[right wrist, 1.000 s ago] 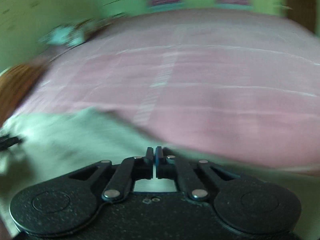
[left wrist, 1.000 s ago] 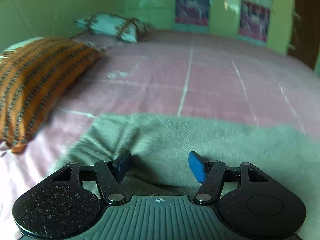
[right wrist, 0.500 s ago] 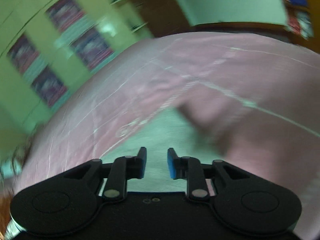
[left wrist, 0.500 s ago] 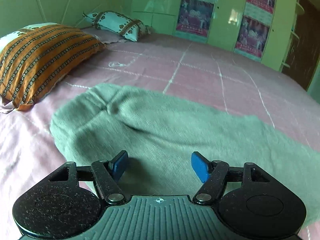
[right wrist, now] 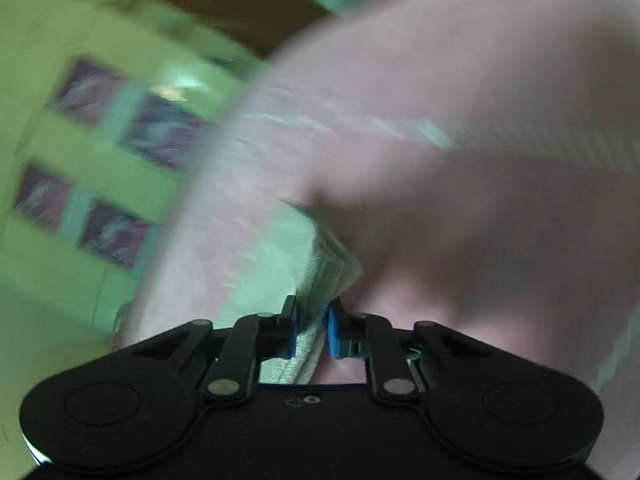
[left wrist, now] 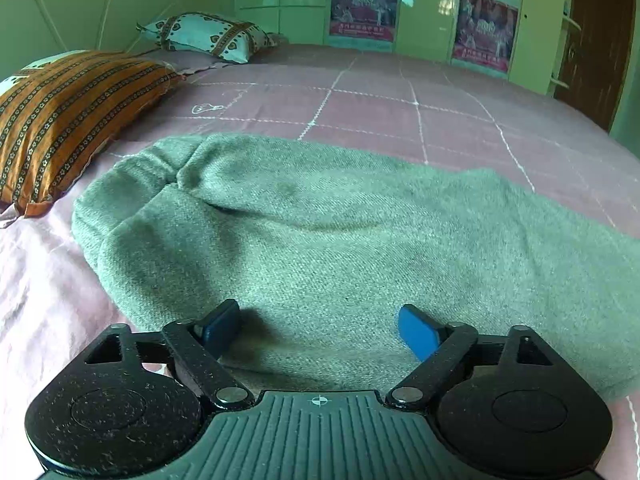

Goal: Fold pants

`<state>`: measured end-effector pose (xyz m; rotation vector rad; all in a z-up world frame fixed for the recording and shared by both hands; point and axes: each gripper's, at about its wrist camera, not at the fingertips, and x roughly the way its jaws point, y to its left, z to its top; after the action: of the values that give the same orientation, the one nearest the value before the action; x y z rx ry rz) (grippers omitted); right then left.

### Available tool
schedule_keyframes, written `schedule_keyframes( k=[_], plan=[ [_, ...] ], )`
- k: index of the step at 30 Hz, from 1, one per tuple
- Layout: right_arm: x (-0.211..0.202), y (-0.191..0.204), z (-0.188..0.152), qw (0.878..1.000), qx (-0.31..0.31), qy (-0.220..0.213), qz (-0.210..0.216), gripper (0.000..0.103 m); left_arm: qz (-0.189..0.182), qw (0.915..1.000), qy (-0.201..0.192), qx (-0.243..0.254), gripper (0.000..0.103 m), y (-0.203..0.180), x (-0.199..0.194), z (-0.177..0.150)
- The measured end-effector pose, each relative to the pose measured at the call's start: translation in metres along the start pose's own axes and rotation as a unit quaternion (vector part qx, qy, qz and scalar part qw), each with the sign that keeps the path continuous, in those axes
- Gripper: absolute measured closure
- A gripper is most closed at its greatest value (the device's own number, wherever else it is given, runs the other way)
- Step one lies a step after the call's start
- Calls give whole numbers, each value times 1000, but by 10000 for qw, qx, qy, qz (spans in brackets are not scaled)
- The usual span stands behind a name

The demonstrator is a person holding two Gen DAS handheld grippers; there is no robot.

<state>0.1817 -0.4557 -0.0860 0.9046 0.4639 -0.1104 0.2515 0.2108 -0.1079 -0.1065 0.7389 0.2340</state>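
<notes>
The green-grey pants (left wrist: 340, 240) are lying spread across the near part of the pink bedsheet (left wrist: 400, 108), reaching from a rounded, creased end at the left to past the right edge of the left wrist view. A soft fold is running across the cloth at its far left, where two bulging layers are meeting.

The left gripper (left wrist: 320, 330) is hovering just over the near edge of the pants with its jaws spread wide, the blue pads (left wrist: 416, 334) standing well apart and holding nothing; cloth is showing in the gap between them.

The right gripper (right wrist: 312, 330) is seen through heavy blur. Its jaws are standing close together with a ribbed edge of the pants (right wrist: 320, 280) passing between the blue pads, so it is pinching that edge. The cloth is running away from the fingers toward the far left over the pink sheet.

At the far left of the bed an orange striped pillow (left wrist: 68, 120) is resting on the sheet, well apart from the pants, and a pale patterned pillow (left wrist: 208, 36) is lying beyond it. Posters (left wrist: 364, 4) are hanging on the green cupboard doors (left wrist: 280, 0) at the far side
</notes>
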Motion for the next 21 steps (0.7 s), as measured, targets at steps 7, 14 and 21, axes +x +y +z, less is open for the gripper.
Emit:
schedule_keyframes(
  k=[7, 14, 21],
  plan=[
    [41, -25, -7, 9955, 377, 326, -806, 93, -47, 9999, -143, -81, 12, -30, -23, 0],
    [12, -33, -15, 9987, 469, 113, -170, 74, -1185, 9920, -423, 122, 12, -160, -54, -15],
    [12, -47, -19, 9967, 779, 214, 127, 79, -1756, 9807, -19, 864, 12, -305, -64, -39]
  ],
)
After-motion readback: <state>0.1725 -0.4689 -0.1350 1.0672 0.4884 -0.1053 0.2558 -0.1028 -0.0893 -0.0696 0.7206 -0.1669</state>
